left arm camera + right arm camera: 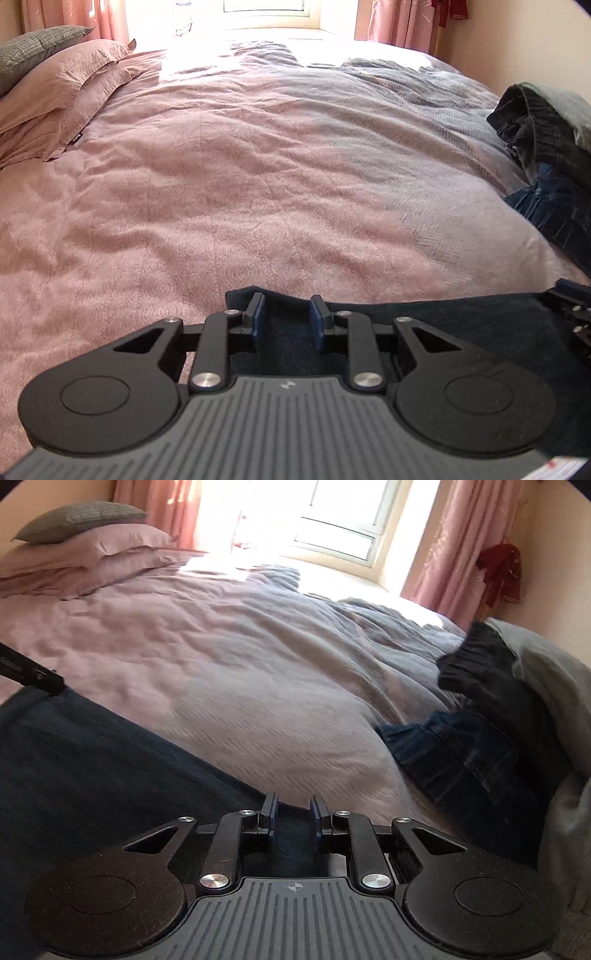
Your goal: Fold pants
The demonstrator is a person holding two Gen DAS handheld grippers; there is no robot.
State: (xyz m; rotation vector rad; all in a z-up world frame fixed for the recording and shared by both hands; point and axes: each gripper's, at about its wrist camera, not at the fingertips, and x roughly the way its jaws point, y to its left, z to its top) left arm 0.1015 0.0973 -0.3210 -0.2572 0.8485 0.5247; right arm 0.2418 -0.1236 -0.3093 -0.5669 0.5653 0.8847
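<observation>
Lying across the near edge of the bed, the dark navy, fine-textured fabric pants [461,325] stretch flat under both tools, seemingly spread out so an edge can be lifted for a fold. Left gripper [288,314]: blue-padded jaws stand partly apart, straddling the cloth's far edge, where a small ridge rises between them; pads do not visibly press it, so no firm hold yet. Right gripper [293,812]: jaws narrower, dark cloth running between them, but whether the pads pinch it I cannot tell. Both tools tilt steeply down toward the mattress, side by side along the same hem line, the right one rolled so the room leans. Beyond the fingertips spreads the wrinkled pink textured bedspread [221,184]. Off to the right, a heap of dark denim and grey garments [498,720] waits. Stacked pink pillows [55,92] sit far left.
</observation>
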